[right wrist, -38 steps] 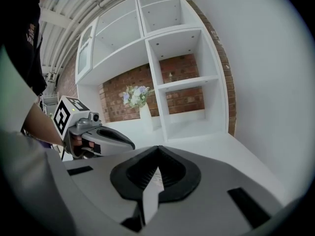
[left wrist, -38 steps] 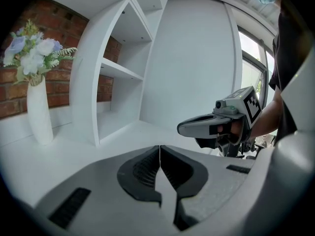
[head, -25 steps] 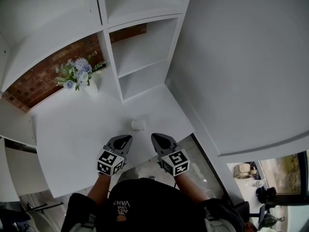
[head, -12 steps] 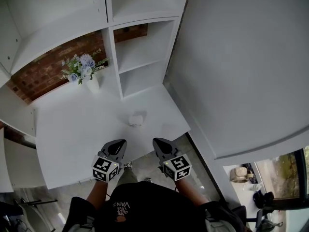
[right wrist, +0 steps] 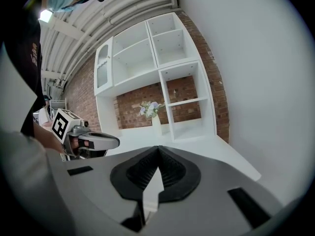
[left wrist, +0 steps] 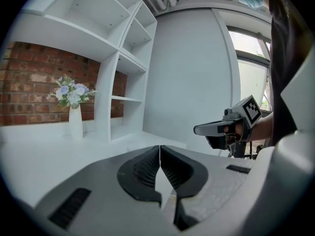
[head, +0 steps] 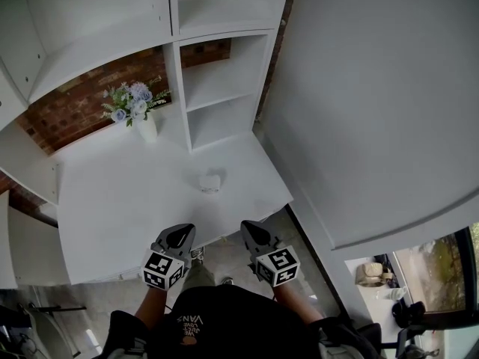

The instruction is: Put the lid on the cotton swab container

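Note:
A small white cotton swab container (head: 209,182) sits on the white table (head: 112,200), right of its middle; I cannot tell a lid apart from it. Both grippers hang side by side in front of the table's near edge, short of the container. In the head view my left gripper (head: 181,231) is shut with nothing in it, and so is my right gripper (head: 250,227). The left gripper view shows its jaws (left wrist: 160,147) pressed together and the right gripper (left wrist: 216,129) beside them. The right gripper view shows shut, empty jaws (right wrist: 158,148) and the left gripper (right wrist: 98,141).
A white vase of pale blue flowers (head: 139,115) stands at the back of the table by a brick wall. White open shelves (head: 221,88) rise at the back right. A white wall (head: 374,111) runs along the right side. Floor shows below the grippers.
Both grippers have drawn back from over the table to just off its near edge. The container now lies farther ahead of them. Jaws stayed shut.

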`<state>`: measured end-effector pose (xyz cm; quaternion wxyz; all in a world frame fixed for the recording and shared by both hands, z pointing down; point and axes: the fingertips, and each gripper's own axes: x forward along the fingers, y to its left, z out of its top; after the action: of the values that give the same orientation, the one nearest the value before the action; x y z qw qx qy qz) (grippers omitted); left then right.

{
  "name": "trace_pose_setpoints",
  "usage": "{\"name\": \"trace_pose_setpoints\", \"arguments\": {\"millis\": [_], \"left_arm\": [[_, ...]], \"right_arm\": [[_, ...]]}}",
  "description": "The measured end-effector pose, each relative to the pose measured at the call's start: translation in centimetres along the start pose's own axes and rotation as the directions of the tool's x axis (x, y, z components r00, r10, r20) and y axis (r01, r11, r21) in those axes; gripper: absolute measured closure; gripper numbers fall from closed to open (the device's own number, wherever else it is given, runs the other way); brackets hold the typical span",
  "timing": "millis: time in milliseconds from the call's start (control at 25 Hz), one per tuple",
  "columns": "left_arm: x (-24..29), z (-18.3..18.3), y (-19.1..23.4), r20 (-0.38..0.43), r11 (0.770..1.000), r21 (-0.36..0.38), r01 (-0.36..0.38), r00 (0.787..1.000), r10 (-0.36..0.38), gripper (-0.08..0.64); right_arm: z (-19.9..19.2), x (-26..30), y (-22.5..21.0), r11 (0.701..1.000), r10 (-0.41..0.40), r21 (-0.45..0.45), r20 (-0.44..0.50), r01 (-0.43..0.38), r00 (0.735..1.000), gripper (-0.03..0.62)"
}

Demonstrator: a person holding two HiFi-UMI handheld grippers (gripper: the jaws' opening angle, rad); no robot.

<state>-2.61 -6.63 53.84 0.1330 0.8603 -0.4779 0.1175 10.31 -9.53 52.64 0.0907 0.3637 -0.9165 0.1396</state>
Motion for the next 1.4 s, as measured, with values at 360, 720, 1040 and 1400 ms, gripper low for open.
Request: {"name": "trace_pose_setpoints", "arguments": {"millis": [360,720,1040,1400], "left_arm": [[-1.1,-0.9,-2.2,-0.006,1.000,0.016,-0.018,1.000,0.018,0.549],[-2.1,-1.3,-3.2,-0.003,1.000,0.018,-0.024,1.000,0.024,0.553],[-2.4,-1.4,-3.3,-0.009,0.999,0.025,-0.022,1.000,0.022,0.554],[-2.2,-1.0,-3.1,-0.001,0.999,0.025,-0.021,1.000,0.021,0.554]], "right_arm": [[-1.0,-2.6,0.1,1.000,-0.007,0.003,0.001,0.007,1.000,0.594],[-2.0,-3.6,0.5,1.000,-0.015,-0.018,-0.020,0.014,1.000,0.594],[-2.2,-3.5,1.0,1.000,-0.015,-0.016,-0.021,0.014,1.000,0.594],[-2.3,-3.5,0.9,1.000,-0.012,-0.017,-0.028,0.012,1.000,0.594]]}}
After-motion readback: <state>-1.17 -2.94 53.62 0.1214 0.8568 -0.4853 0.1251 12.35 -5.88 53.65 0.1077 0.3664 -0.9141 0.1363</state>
